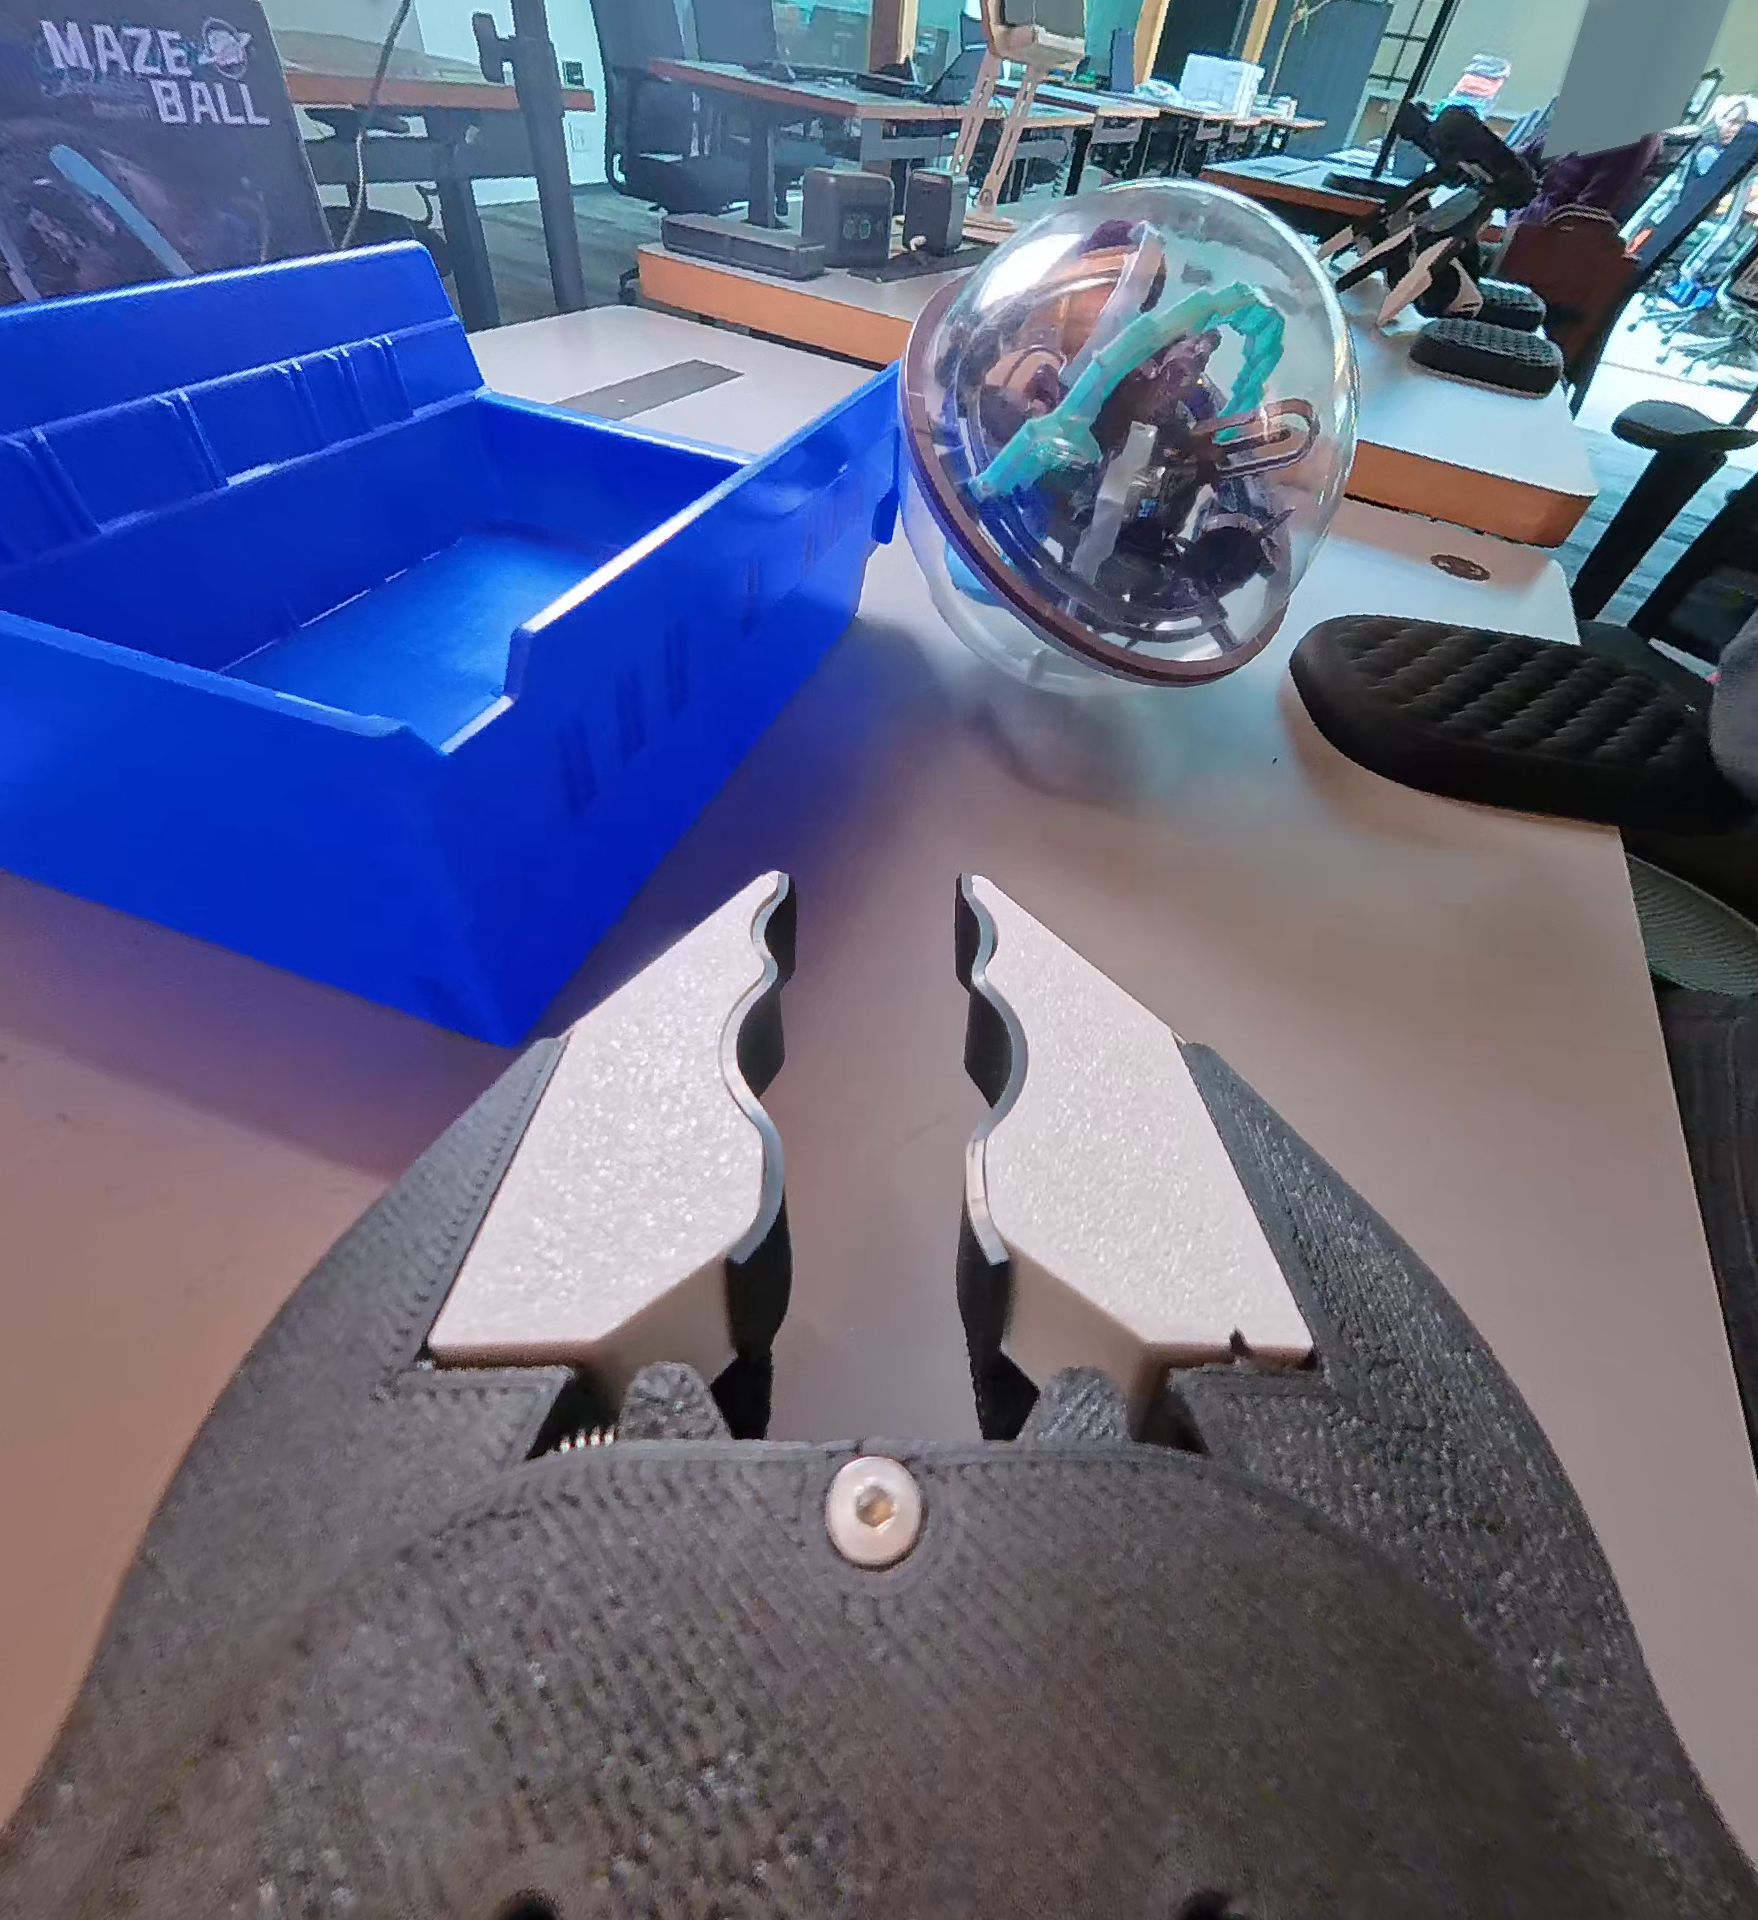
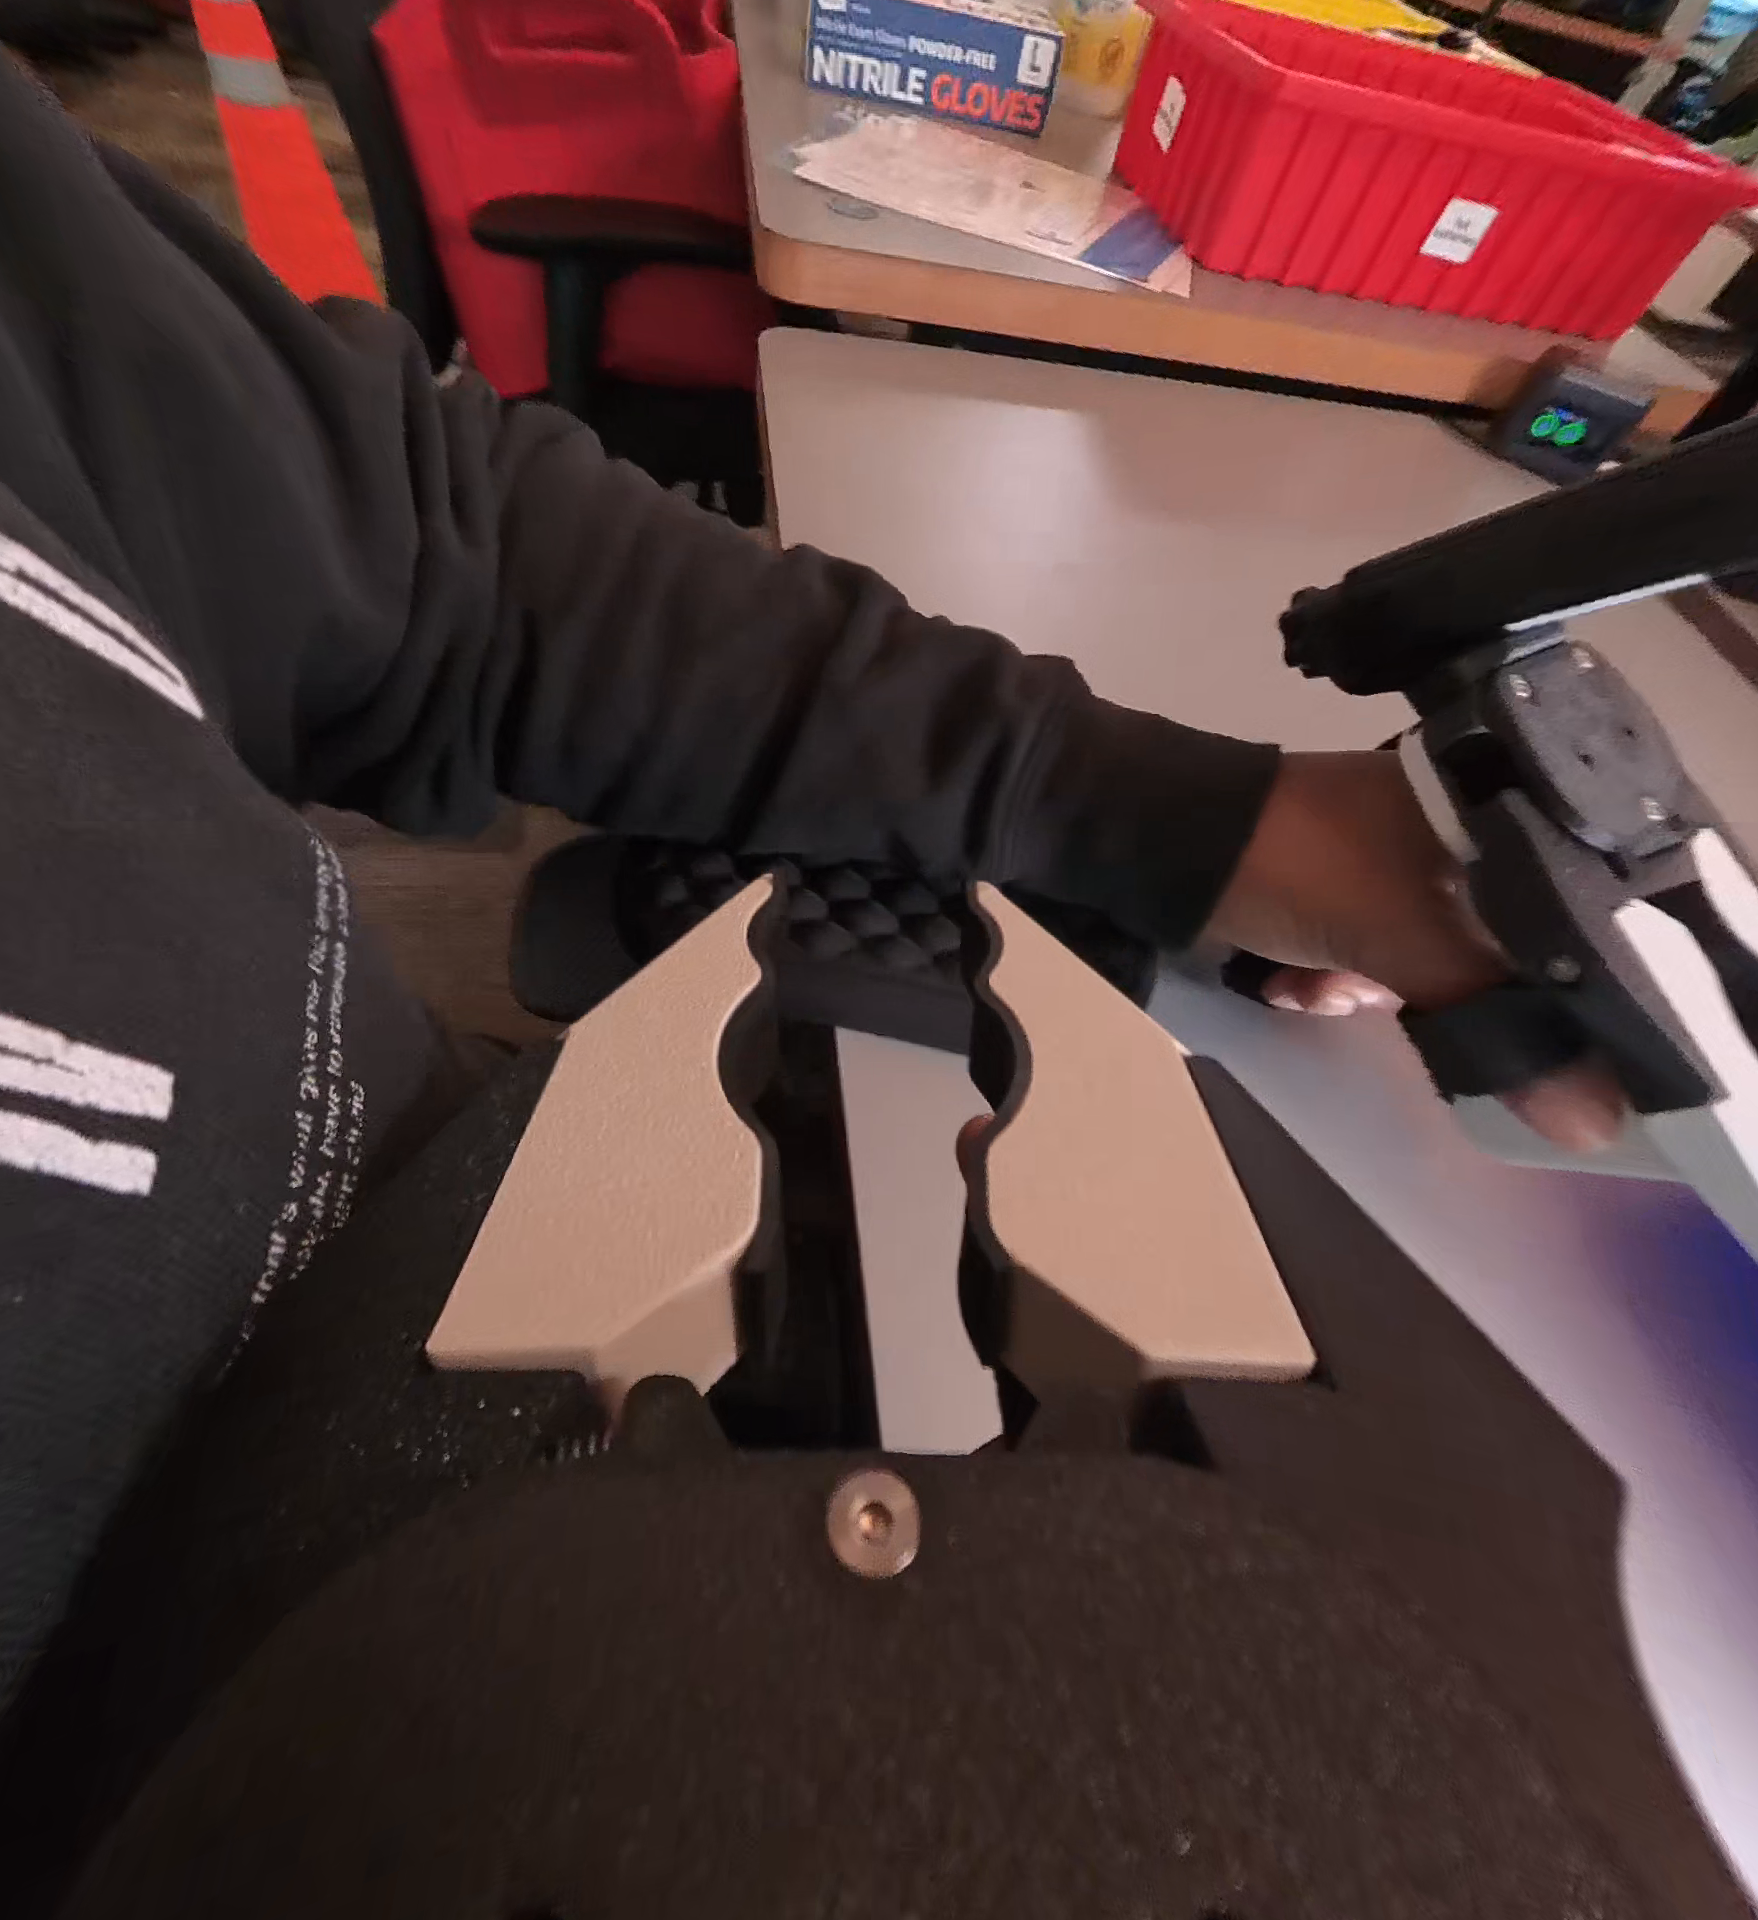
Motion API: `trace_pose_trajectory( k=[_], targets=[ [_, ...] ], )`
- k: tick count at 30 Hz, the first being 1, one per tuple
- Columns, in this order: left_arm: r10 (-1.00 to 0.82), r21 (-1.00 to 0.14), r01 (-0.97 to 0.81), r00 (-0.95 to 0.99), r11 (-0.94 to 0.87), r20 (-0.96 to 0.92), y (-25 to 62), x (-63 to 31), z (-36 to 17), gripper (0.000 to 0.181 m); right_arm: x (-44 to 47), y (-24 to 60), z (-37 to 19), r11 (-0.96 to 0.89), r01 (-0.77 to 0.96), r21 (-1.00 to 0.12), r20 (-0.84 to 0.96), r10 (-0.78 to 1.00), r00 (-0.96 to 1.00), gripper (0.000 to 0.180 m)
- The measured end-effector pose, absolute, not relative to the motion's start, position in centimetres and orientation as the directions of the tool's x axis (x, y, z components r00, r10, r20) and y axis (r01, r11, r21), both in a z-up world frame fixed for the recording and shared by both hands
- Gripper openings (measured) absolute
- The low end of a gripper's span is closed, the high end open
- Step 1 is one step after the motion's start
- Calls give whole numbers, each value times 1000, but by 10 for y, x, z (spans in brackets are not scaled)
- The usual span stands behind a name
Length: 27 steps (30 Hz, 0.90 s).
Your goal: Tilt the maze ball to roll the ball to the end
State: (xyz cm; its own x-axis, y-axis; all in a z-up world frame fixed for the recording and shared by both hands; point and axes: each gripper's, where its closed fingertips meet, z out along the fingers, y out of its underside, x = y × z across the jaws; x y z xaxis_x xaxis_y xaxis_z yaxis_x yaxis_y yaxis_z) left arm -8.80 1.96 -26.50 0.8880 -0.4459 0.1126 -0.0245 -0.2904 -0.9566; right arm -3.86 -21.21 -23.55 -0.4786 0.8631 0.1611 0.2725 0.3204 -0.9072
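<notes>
Resting tilted on the grey table (image 1: 1270, 1039) beside the blue plastic bin (image 1: 387, 665), the clear plastic maze ball (image 1: 1129, 436) is unheld. Left gripper (image 1: 875, 914) and right gripper (image 2: 875, 925) fingers are parted, empty. Rolling off is risked, apparently unsupported.

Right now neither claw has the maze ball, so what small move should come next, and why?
Probably ease the left claw forward and a little right toward the maze ball. Its jaws stand open and empty over the table, while the ball rests tilted beside the blue bin, untouched. The right claw is also open and points away toward the person's sleeve, so it cannot help yet.
</notes>
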Motion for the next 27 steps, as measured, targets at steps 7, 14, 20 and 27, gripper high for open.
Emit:
trace_pose_trajectory(
  k=[7, 14, 20, 27],
  targets=[
    [-445, -952, -36, 889, -304, 109, 20, -86, -269, 30, -37, -213, -227, 368, 228, -901, 230, 853, -469, 30],
    [-442, -954, -2, 886, -298, 136, 19, -88, -265, 31, -57, -157, -208, 304, 185, -935, 202, 883, -425, 47],
    [-470, -959, 11, 870, -282, 148, 18, -82, -259, 36, -21, -32, -148, 205, 111, -972, 181, 963, -199, 48],
    [-497, -960, 27, 852, -277, 167, 19, -76, -255, 43, 127, 174, -152, 128, 273, -953, 215, 923, 318, 61]
  ],
)
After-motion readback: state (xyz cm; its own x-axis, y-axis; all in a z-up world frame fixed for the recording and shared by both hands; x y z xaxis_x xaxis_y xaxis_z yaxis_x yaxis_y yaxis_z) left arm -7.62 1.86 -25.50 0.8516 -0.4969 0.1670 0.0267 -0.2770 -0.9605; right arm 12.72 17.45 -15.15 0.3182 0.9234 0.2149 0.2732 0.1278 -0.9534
